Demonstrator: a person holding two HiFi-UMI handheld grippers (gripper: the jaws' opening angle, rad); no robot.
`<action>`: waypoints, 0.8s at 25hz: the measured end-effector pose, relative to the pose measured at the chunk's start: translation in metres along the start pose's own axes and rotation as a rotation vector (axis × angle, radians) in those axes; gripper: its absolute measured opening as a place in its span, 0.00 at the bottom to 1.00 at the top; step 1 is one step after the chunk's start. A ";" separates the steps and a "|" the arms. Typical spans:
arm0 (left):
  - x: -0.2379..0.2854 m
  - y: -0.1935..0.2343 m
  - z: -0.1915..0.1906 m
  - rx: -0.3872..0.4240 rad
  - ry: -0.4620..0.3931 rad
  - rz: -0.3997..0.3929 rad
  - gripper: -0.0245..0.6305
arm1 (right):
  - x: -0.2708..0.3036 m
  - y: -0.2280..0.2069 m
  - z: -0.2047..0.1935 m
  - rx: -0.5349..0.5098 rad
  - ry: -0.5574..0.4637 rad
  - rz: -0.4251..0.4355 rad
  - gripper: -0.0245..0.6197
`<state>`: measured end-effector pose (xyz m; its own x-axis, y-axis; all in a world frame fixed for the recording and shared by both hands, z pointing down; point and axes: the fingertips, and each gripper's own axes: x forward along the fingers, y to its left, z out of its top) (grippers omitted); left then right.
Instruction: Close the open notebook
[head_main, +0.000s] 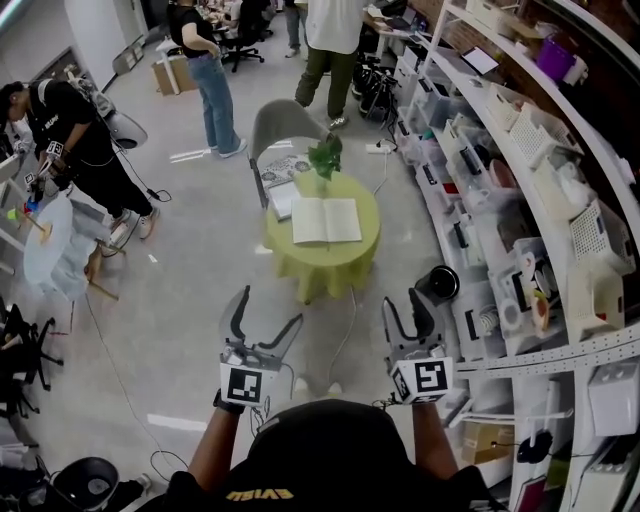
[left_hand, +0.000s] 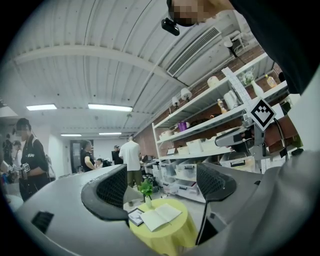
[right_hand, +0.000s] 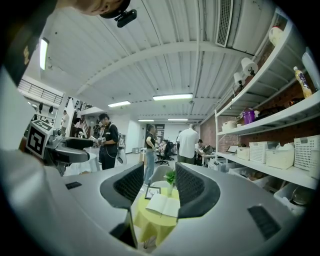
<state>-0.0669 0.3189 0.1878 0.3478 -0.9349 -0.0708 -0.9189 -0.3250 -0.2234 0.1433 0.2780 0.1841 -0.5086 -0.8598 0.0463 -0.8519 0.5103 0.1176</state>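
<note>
The left gripper (head_main: 268, 312) is at 7 o'clock in the head view and the right gripper (head_main: 406, 303) at 5 o'clock. Both are held in the air, each on its forearm, the left forearm (head_main: 220, 450) and the right forearm (head_main: 430, 445) stretched forward. The left fingers (left_hand: 112, 187) stand wide apart, the right fingers (right_hand: 192, 185) less so, and neither pair grips anything.

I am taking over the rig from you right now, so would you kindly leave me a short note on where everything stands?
Left gripper: open, empty, held in the air.
Right gripper: open, empty, likewise.
Notebook: lying open, pages up, on the round green table ahead, next to a potted plant. Both grippers are well short of it.
Done: nothing; the notebook is untouched.
Left: approach the table, fold one side over, shut it.
</note>
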 end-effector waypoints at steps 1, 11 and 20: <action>-0.001 0.002 -0.001 -0.007 -0.001 0.003 0.69 | 0.002 0.003 0.001 -0.001 -0.002 0.002 0.33; -0.025 0.040 -0.014 -0.058 -0.030 0.042 0.69 | 0.016 0.043 0.002 -0.008 0.010 0.014 0.31; -0.038 0.055 -0.042 -0.103 0.008 0.050 0.69 | 0.007 0.056 -0.019 -0.015 0.065 -0.029 0.30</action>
<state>-0.1387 0.3309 0.2190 0.2998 -0.9513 -0.0712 -0.9495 -0.2903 -0.1189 0.0943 0.3007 0.2099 -0.4740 -0.8739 0.1074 -0.8640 0.4852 0.1343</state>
